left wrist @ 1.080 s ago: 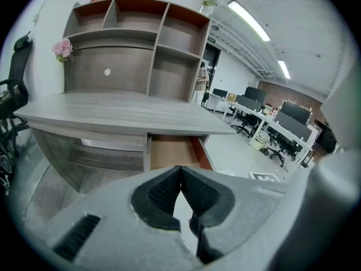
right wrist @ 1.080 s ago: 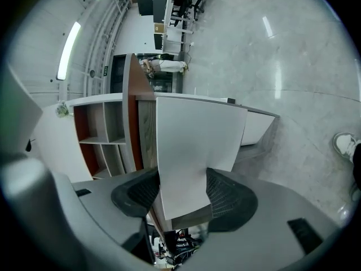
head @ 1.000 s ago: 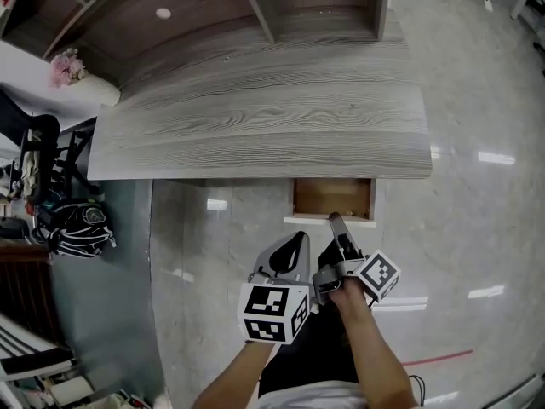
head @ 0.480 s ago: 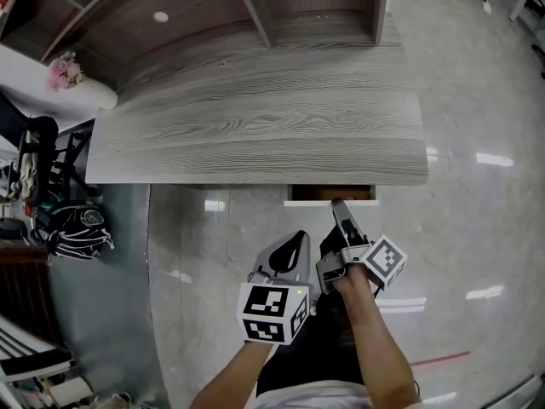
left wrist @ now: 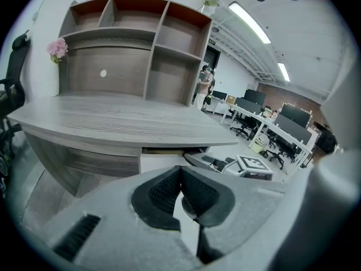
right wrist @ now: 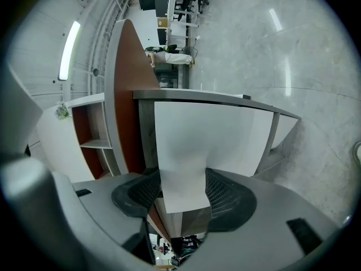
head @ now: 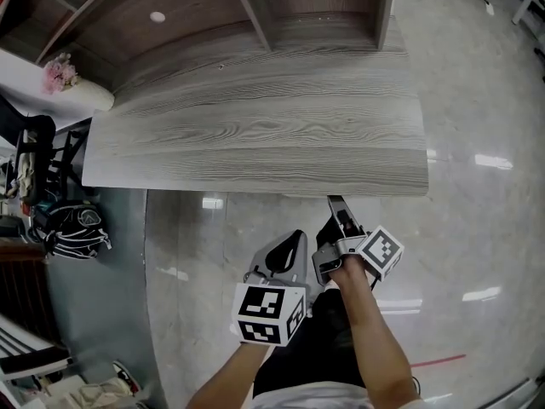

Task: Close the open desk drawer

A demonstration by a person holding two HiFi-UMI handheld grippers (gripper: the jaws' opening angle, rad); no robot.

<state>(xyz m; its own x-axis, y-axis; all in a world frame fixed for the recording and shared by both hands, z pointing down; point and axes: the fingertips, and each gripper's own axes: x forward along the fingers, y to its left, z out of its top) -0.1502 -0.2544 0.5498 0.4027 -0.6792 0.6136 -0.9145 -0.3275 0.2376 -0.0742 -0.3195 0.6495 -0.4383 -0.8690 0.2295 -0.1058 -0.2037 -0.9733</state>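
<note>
- The left gripper (head: 297,238) hangs nearest the body at about 6 o'clock in the head view. Its ribbed black pads are pressed together on nothing, so it is idle.
- Just beyond it, at 1 o'clock, the right gripper (head: 337,207) reaches under the desk edge. Its jaws are clamped on the thin white drawer front (right wrist: 208,134).
- Likely risk: the panel looks smooth and slick, so pushing off-square could make the pads slide along it (or rack the drawer on its runners).
- Another risk: the jaws could be caught between the front and the overhanging desk top (head: 255,135) if they are not let go in time.
- The drawer sits at 12 o'clock under the desk's front edge, out of sight from the head view. The left gripper view shows a dark slit above its front, so it looks almost home.
- The floor (head: 213,254) is glossy pale stone that mirrors the lights.
- The desk top is matte grey laminate with wavy wood grain and a gently curved front edge.
- Farthest off, at 12 o'clock, is a shelf unit (head: 298,7) of the same grain with straight dividers.
</note>
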